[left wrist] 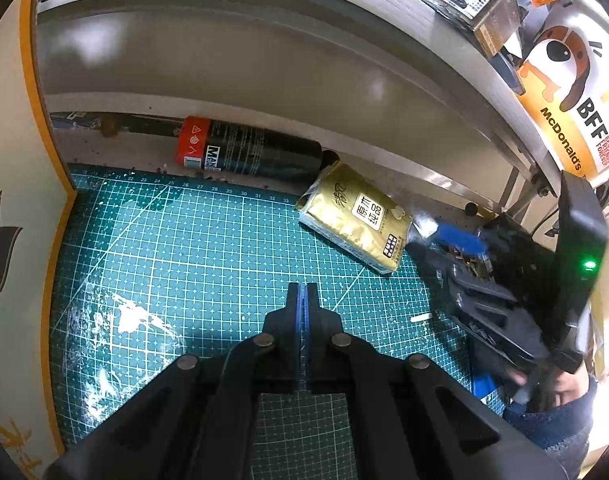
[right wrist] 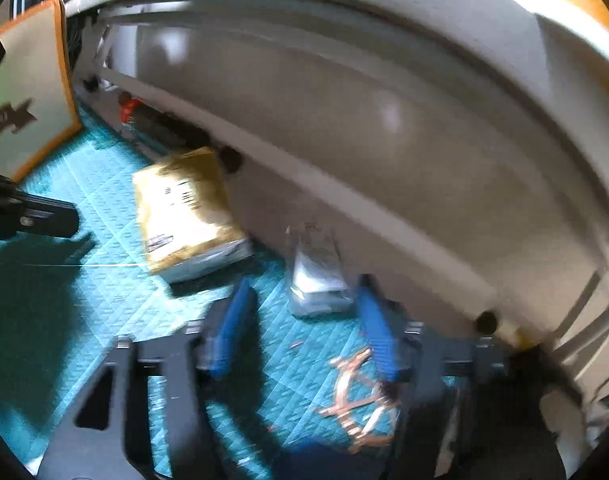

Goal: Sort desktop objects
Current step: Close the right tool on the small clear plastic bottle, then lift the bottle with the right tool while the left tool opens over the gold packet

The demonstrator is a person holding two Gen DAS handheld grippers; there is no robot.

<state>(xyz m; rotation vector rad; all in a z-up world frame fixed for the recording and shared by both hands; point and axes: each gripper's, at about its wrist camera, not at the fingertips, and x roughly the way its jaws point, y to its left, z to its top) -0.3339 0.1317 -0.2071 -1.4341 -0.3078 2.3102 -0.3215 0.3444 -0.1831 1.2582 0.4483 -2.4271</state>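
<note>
My left gripper [left wrist: 303,292] is shut with nothing in it, hovering over the green cutting mat [left wrist: 184,260]. A gold tissue pack [left wrist: 354,216] [right wrist: 184,208] lies at the mat's far edge. Behind it, a black spray can [left wrist: 248,150] with a red end rests on its side against the white riser. In the blurred right wrist view, my right gripper [right wrist: 304,292] has its blue pads [right wrist: 232,320] apart. A small clear-and-white packet [right wrist: 318,280] stands at their tips, close to the right pad, with a gap to the left one.
A cream box with an orange edge [left wrist: 20,200] walls the mat's left side. The white desk riser [left wrist: 264,60] overhangs the back. A copper-coloured wire piece [right wrist: 356,392] lies under the right gripper, and a small white stick [left wrist: 420,317] lies on the mat. A McDonald's bag [left wrist: 564,120] stands at the right.
</note>
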